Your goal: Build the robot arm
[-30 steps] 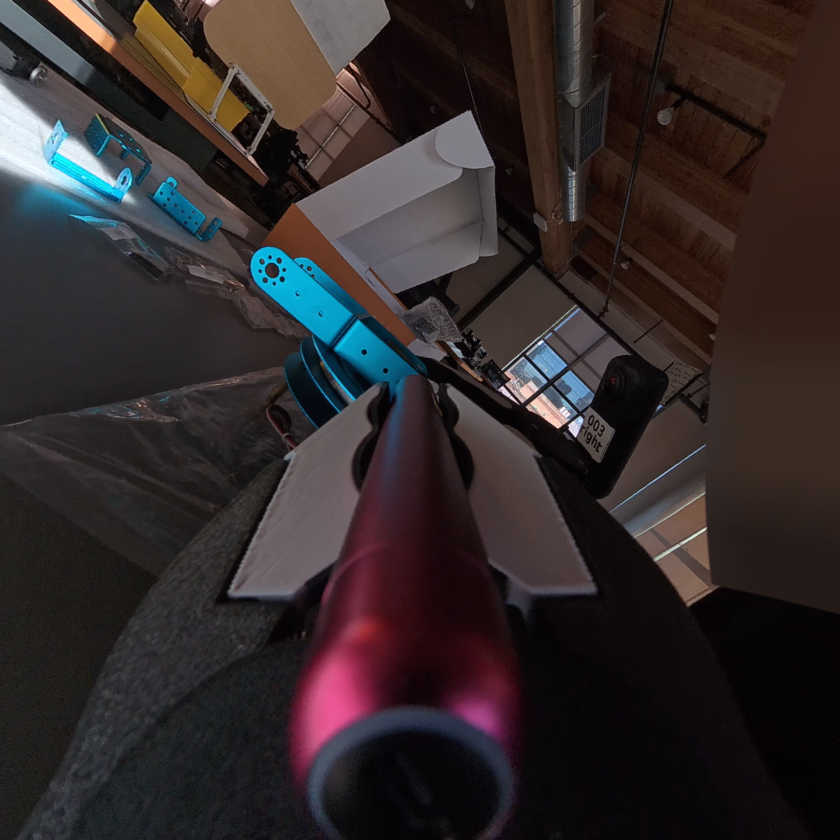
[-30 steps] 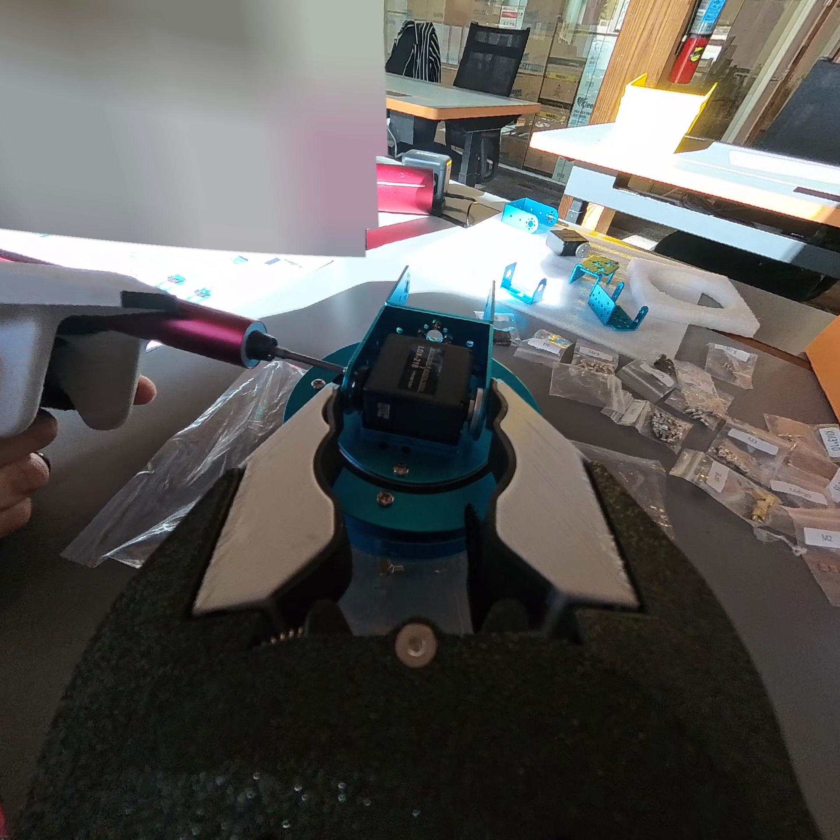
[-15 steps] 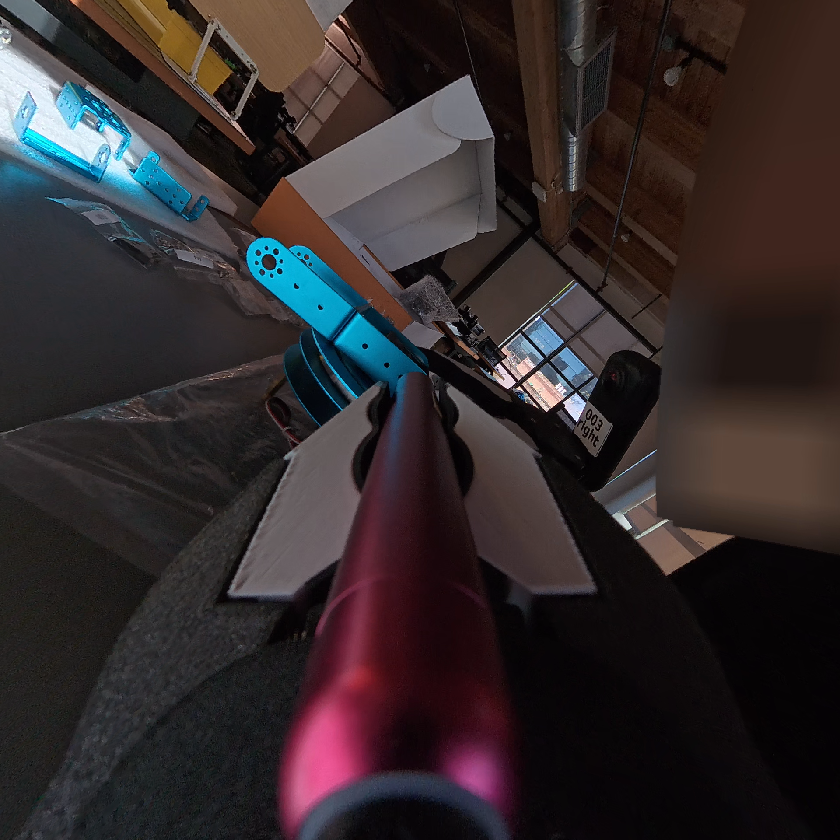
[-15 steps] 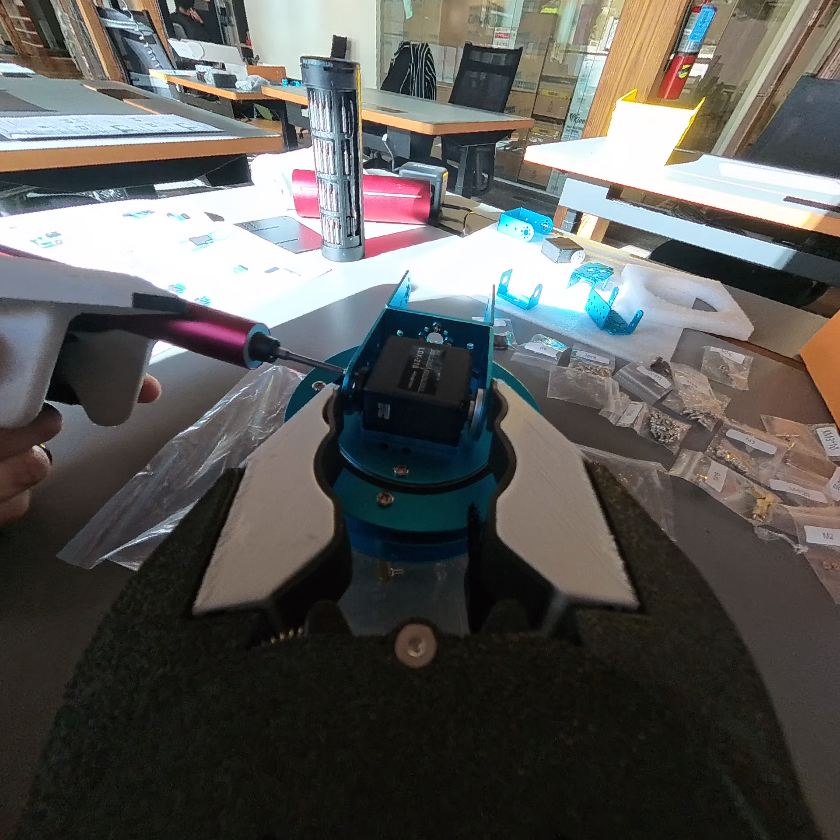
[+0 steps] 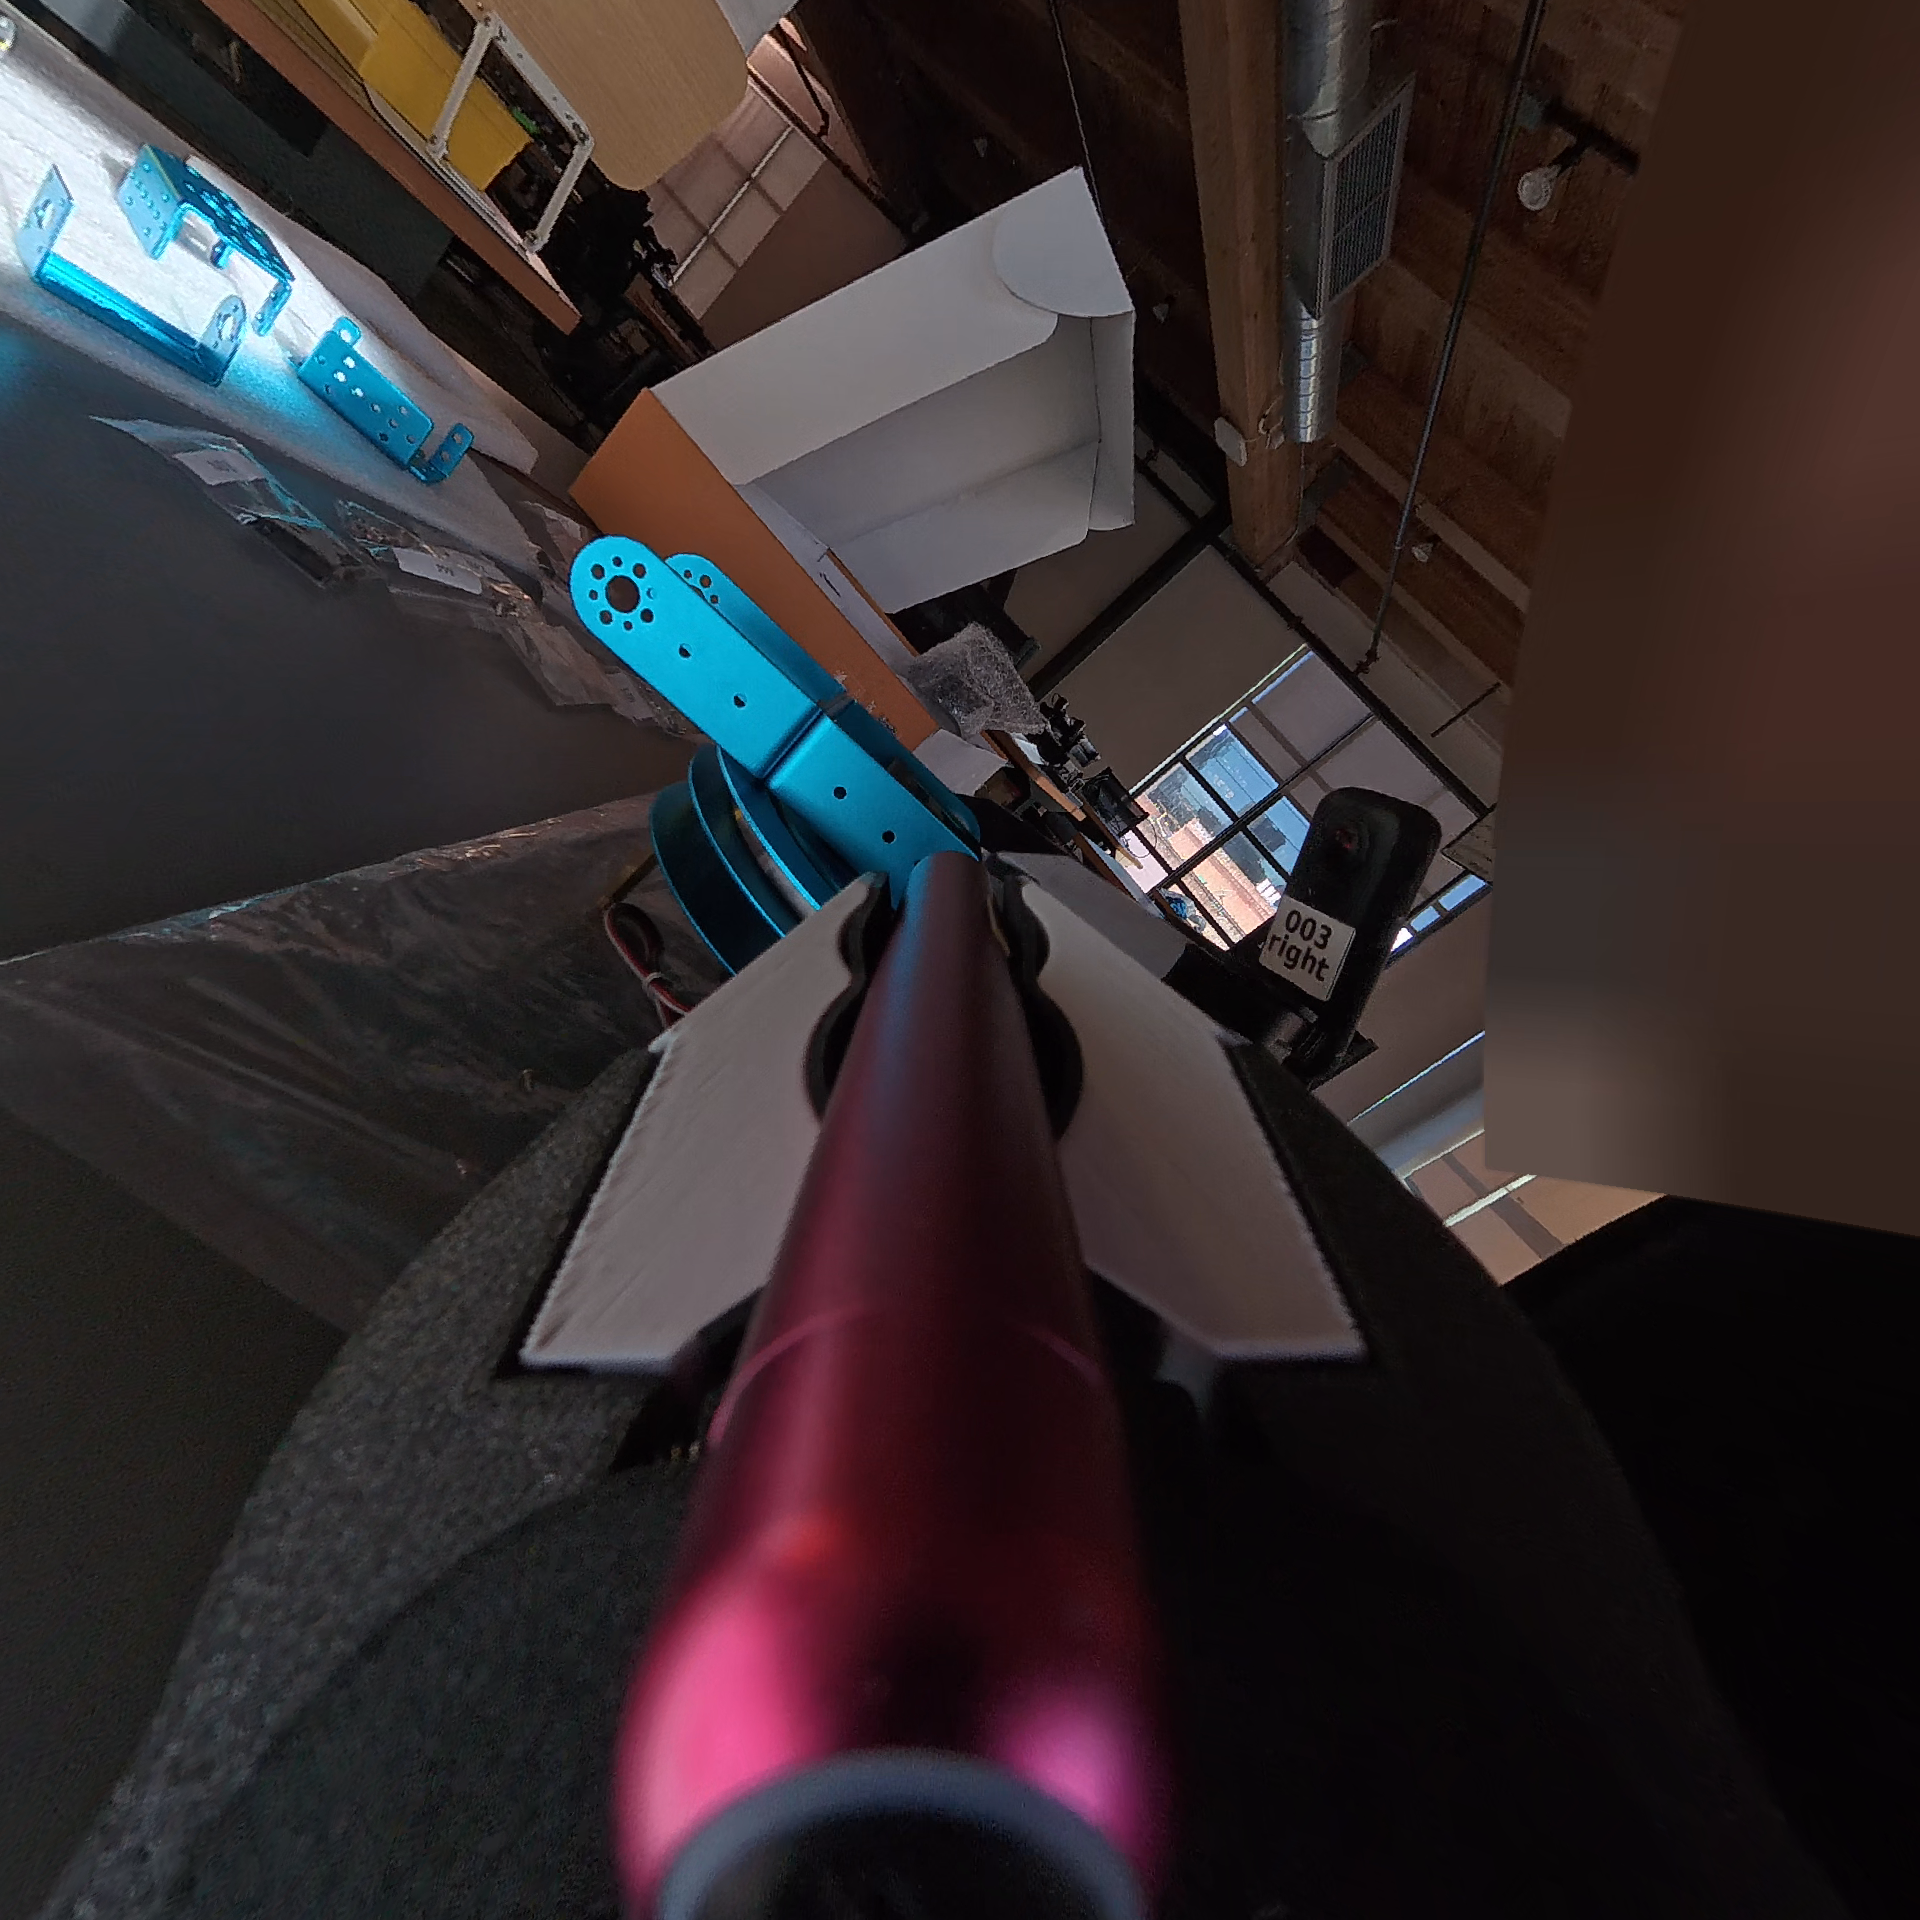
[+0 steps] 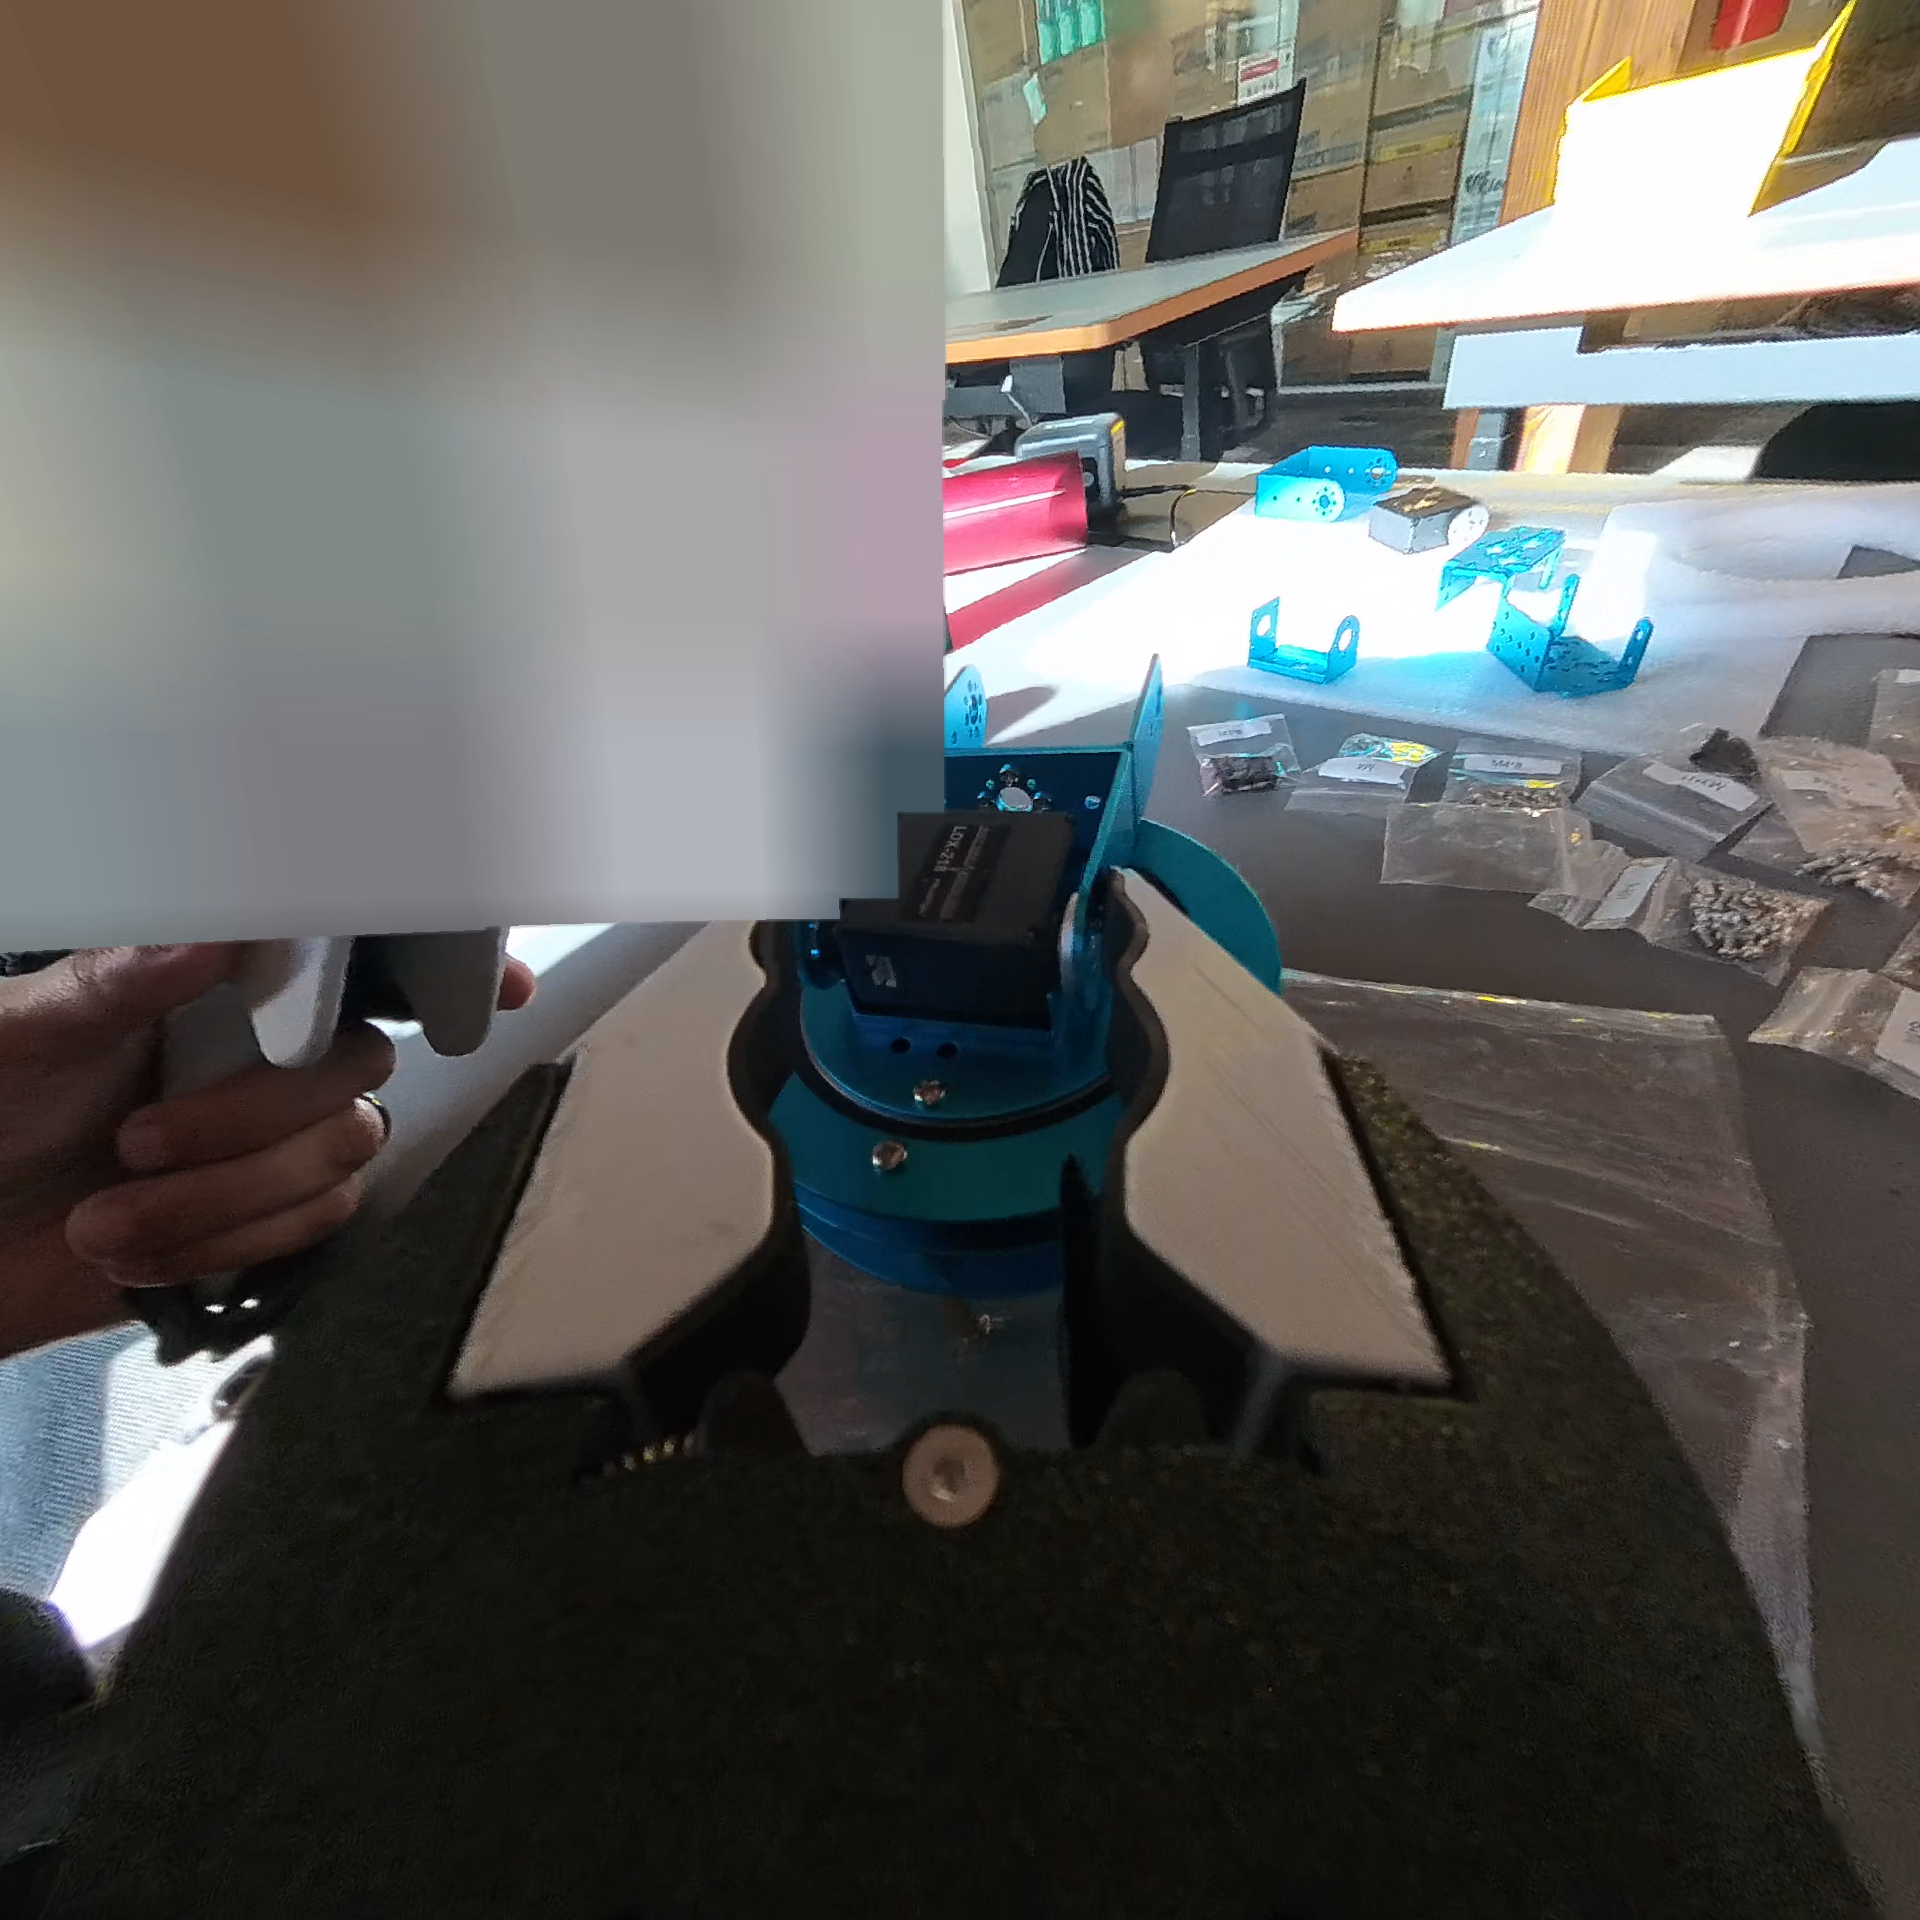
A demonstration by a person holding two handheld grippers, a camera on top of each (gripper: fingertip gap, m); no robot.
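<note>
Teal servo assembly (image 6: 997, 935) stands on the dark surface (image 6: 1330, 883), its round base (image 6: 935, 1174) caught between the fingers of the right tongs (image 6: 951, 914), which are clamped on its sides. A black servo (image 6: 966, 914) sits in the upright bracket on top.

Far left in the right wrist view, a hand (image 6: 156, 1122) grips the handle of the left tongs (image 5: 940, 883). These are closed tight around a magenta screwdriver (image 5: 935, 1247), which points along the fingers at the bracket (image 5: 727, 675). The bit's tip is hidden in both views, behind the barrel in one and under the blurred patch in the other, so I cannot tell whether it is seated in a screw head. That is the main risk. A bit that is off-centre or tilted could cam out and scar the teal metal or round the head.

In the middle, the hold is only on the smooth, round base. Sideways push from the driver could turn or tip the assembly within the fingers. A loose screw (image 6: 977, 1322) lies just in front of the base and could be knocked away.

To the right, the clear plastic sheet (image 6: 1558, 1195) reaches under the assembly, so the base may slide. Small bags of hardware (image 6: 1745, 914) lie near enough to be swept aside.
</note>
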